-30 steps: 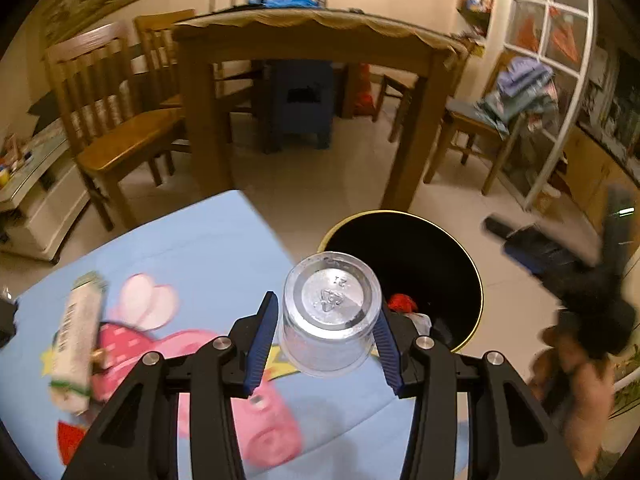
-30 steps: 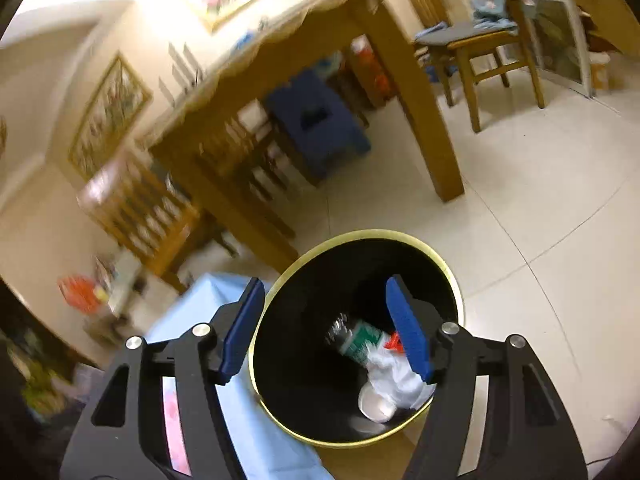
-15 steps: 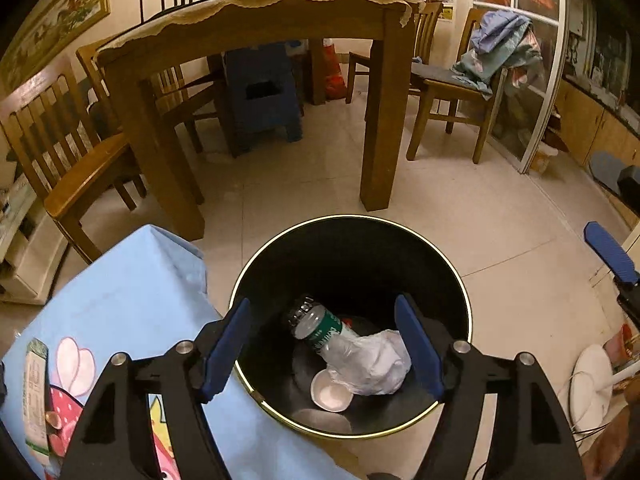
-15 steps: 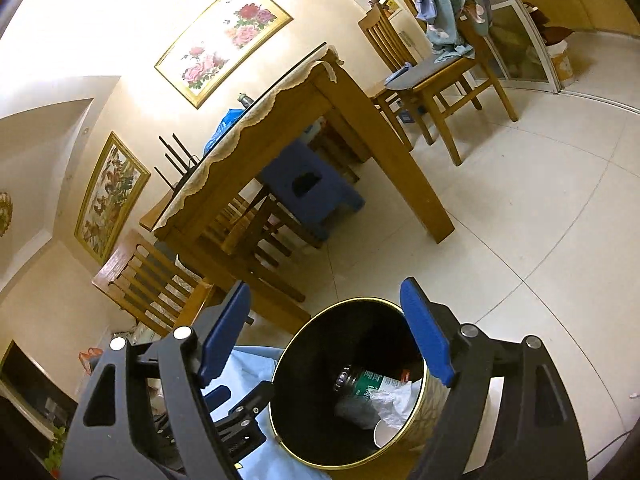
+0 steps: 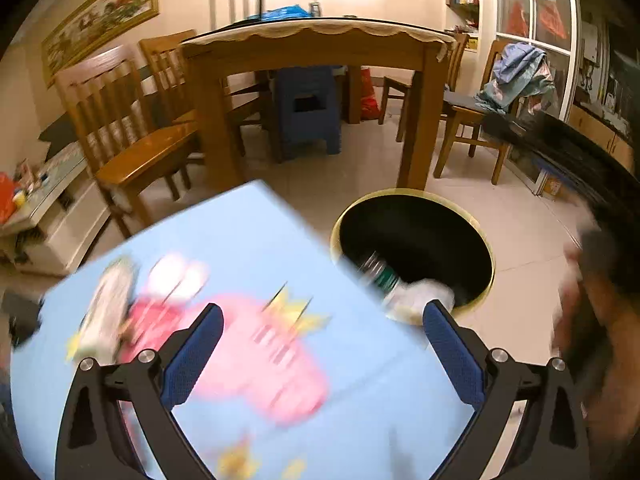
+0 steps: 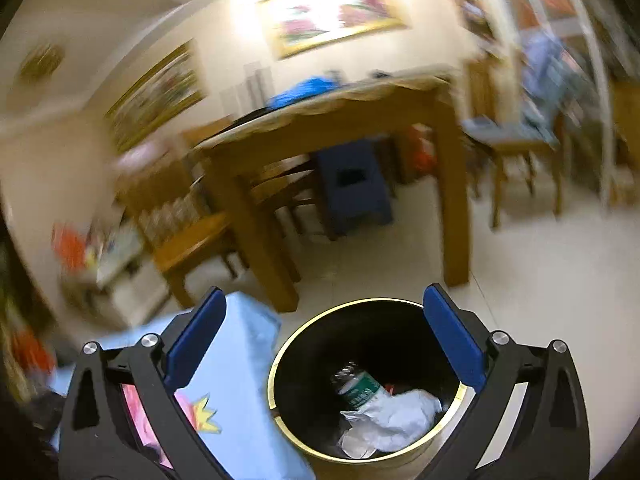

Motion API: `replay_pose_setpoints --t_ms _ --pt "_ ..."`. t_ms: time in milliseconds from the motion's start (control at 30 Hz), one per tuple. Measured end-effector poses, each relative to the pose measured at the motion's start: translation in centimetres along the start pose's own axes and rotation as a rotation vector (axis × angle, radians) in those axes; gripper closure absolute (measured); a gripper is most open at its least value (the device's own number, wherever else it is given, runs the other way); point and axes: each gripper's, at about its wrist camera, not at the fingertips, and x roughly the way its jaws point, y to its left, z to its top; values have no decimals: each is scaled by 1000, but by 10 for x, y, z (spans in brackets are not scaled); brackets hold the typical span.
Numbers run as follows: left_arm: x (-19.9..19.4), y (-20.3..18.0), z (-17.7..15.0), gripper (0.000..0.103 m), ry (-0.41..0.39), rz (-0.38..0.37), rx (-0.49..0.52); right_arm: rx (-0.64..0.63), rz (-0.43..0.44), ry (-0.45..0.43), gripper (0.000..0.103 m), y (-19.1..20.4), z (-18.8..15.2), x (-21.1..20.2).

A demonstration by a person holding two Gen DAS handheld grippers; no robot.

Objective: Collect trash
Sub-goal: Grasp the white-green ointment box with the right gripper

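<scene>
Since a second ago the clear cup that sat between the left gripper's point(image 5: 322, 350) pads is gone from them, and that view has swung from over the bin back over the blue cartoon tablecloth point(image 5: 248, 248). Both sets of jaws have just been opening; nothing lies between either pair now. Left gripper: released, pads spread wide, empty, above the pink figure printed on the cloth. Right gripper point(image 6: 323, 336): released too, empty, spread wide over the black bin point(image 6: 280, 356) with the gold rim.

Left wrist view, heavy blur: the bin point(image 5: 472, 232) sits right of centre, just off the cloth's right edge. Green-label bottle point(image 5: 380, 276) and crumpled white paper point(image 5: 424, 292) show inside at its lower left. A long whitish wrapper point(image 5: 106, 304) lies on the cloth at left centre, too blurred to read. A dark smear and part of a hand point(image 5: 588, 320) at the right edge; cannot tell more.

Right wrist view: bin at bottom centre, beside the tablecloth point(image 6: 240, 360) at lower left. In it the bottle point(image 6: 356, 388) lies tilted, cap toward upper left, against the white paper point(image 6: 392, 416). The cup cannot be made out in the bin.

Behind: wooden dining table point(image 5: 316, 48) at upper centre, blue stool point(image 5: 308, 112) under it, wooden chairs point(image 5: 120, 128) at left.
</scene>
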Motion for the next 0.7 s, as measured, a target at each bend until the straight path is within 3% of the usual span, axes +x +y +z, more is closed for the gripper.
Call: replay_pose_setpoints --t_ms 133,233,300,367,433,500,600,700 --pt "-34 64 -65 7 22 119 -38 -217 104 98 6 92 -29 10" --pt "-57 130 -102 7 33 241 -117 -272 164 178 6 144 -49 15" --pt "-77 175 -121 7 8 375 -166 -310 199 231 6 182 -67 15" --pt "-92 212 -132 7 -2 475 -207 -320 301 290 6 213 -86 11" --pt "-102 235 -139 7 -15 529 -232 -355 408 341 6 246 -106 7" --pt "-114 258 -145 7 -43 601 -258 -449 500 390 6 284 -128 5" --pt "-122 285 -151 7 -53 571 -366 -545 597 452 6 324 -147 7" --pt "-126 294 -151 7 -64 523 -425 -487 609 532 6 338 -142 32"
